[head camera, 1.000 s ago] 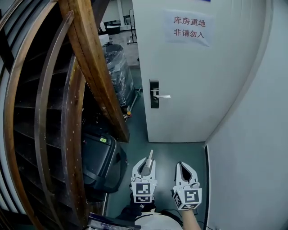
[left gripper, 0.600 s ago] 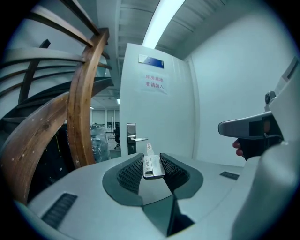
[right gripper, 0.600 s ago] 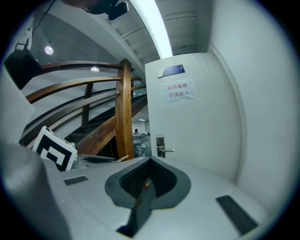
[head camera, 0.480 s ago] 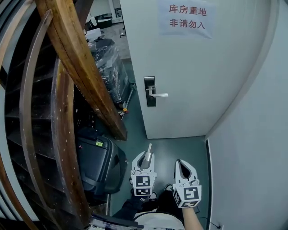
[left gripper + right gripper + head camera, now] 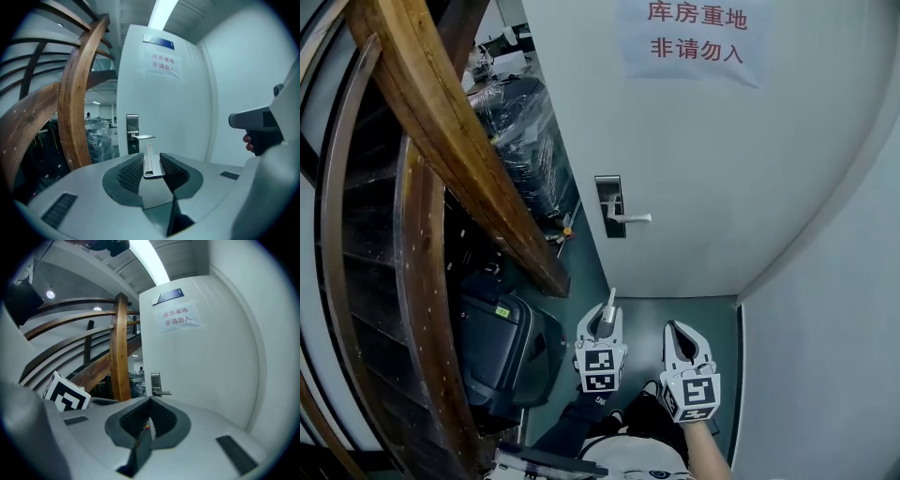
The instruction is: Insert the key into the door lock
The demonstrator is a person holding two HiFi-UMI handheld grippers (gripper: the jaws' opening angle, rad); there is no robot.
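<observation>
A white door (image 5: 722, 159) stands ahead with a dark lock plate (image 5: 609, 206) and a silver lever handle (image 5: 630, 217). My left gripper (image 5: 605, 321) is shut on a silver key (image 5: 609, 307) whose blade points up toward the door. In the left gripper view the key (image 5: 150, 160) sits between the ribbed pads, with the lock plate (image 5: 132, 133) and handle (image 5: 142, 137) well beyond it. My right gripper (image 5: 677, 336) hangs beside the left one, jaws closed with nothing in them. The right gripper view shows the lock plate (image 5: 155, 384) far off.
A curved wooden stair rail (image 5: 441, 131) crosses the left side. A black case (image 5: 502, 342) lies on the floor below it, and wrapped goods (image 5: 525, 141) stand behind. A paper sign (image 5: 694, 37) hangs on the door. A white wall (image 5: 834, 281) closes in at right.
The view has moved closer to the door and turned slightly; the lock now sits higher and more to the left. Both grippers keep their places low in the picture.
</observation>
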